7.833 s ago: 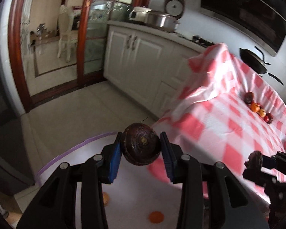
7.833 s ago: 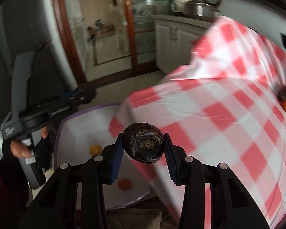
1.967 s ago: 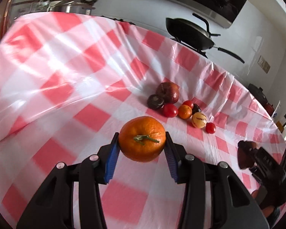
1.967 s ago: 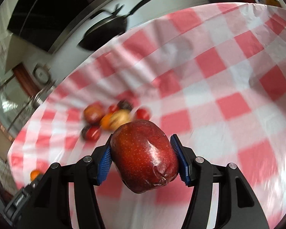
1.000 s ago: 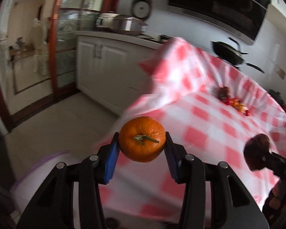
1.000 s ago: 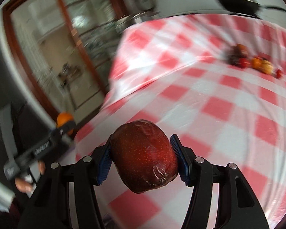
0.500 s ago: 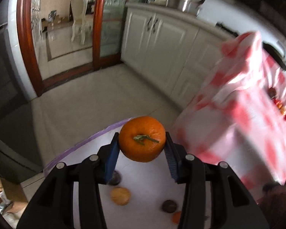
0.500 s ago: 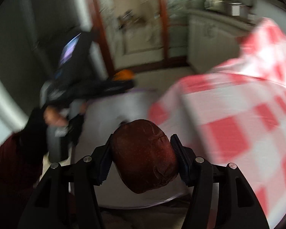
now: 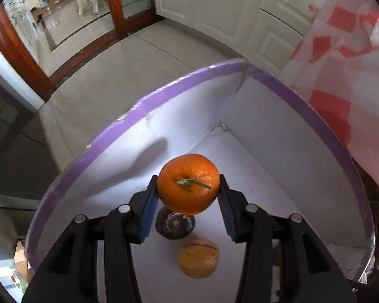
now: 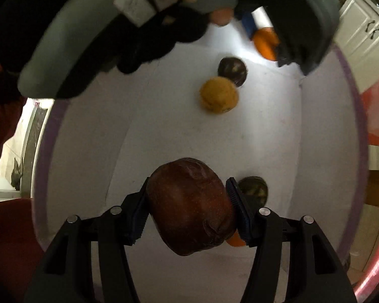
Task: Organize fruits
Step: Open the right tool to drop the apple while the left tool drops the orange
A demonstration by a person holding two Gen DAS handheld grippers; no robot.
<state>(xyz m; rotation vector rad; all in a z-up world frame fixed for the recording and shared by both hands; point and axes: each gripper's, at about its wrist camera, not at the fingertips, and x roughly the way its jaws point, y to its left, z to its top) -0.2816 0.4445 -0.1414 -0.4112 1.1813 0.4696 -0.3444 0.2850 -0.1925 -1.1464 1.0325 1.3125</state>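
My left gripper [image 9: 188,197] is shut on an orange tangerine [image 9: 188,183] and holds it over a white box with a purple rim [image 9: 164,93]. Below it in the box lie a dark passion fruit [image 9: 175,226] and a yellow striped fruit [image 9: 198,257]. My right gripper [image 10: 189,209] is shut on a dark red apple [image 10: 190,207] over the same box [image 10: 341,75]. In the right wrist view the yellow fruit [image 10: 218,96], a dark fruit [image 10: 232,70], another dark fruit [image 10: 254,190] and an orange fruit [image 10: 236,240] lie on the box floor. The left gripper with its tangerine [image 10: 265,41] shows at the top.
The red-and-white checked tablecloth [image 9: 341,75] hangs at the right of the box. White cabinets [image 9: 240,12] and a tiled floor [image 9: 113,63] lie beyond. The person's gloved hand [image 10: 151,25] fills the top of the right wrist view.
Both grippers have swung away from the table and down over the box, each still holding its fruit. The box interior now fills both views.
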